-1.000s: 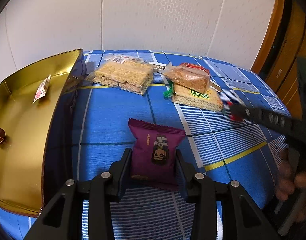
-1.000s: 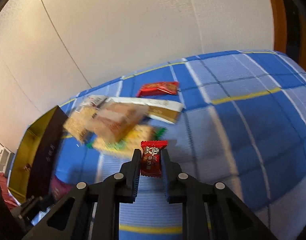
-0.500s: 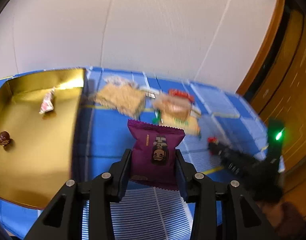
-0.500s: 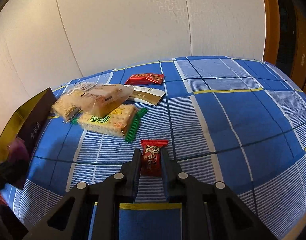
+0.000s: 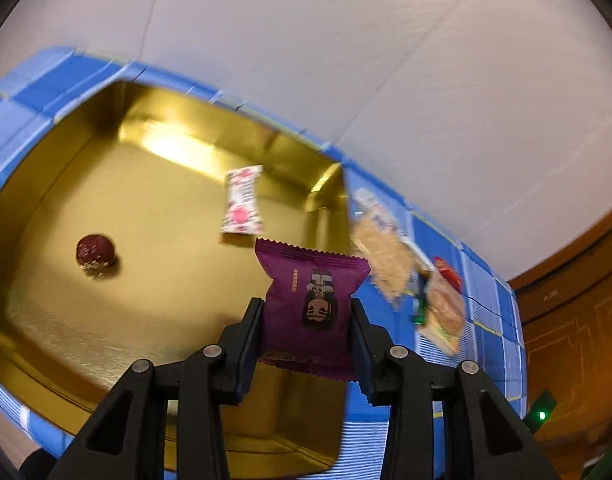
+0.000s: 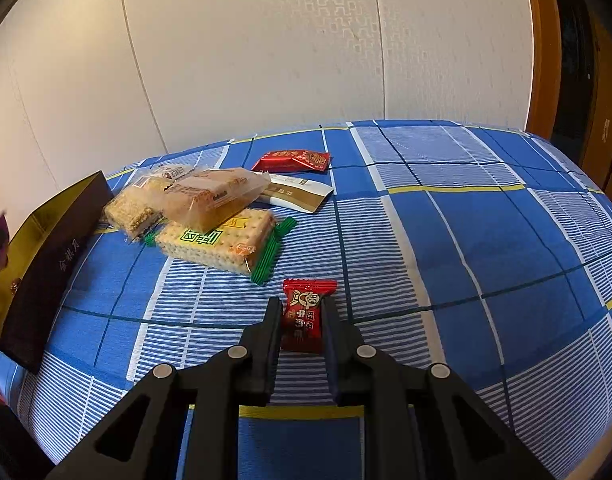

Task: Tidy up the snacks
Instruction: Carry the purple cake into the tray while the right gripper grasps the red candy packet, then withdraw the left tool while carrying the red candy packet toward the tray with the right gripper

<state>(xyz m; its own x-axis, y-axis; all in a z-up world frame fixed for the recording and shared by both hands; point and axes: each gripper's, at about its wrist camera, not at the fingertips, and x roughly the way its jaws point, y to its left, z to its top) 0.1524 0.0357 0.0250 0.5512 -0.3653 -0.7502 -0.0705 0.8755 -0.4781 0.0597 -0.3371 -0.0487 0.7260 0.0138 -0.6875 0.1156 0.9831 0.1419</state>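
Note:
My left gripper is shut on a purple snack packet and holds it in the air over the right part of the open gold tin. The tin holds a pink-and-white candy and a round dark red sweet. My right gripper is shut on a small red candy above the blue checked tablecloth. The tin's dark side wall shows at the left of the right wrist view.
On the cloth lie a cracker pack with green ends, a clear bag of biscuits, a rice-cake pack, a white-and-gold sachet and a red wrapper. A white wall stands behind; a wooden door frame is at right.
My left gripper has lifted the purple packet off the cloth and swung it left over the gold tin. My right gripper holds the red candy and has hardly moved in the last half second.

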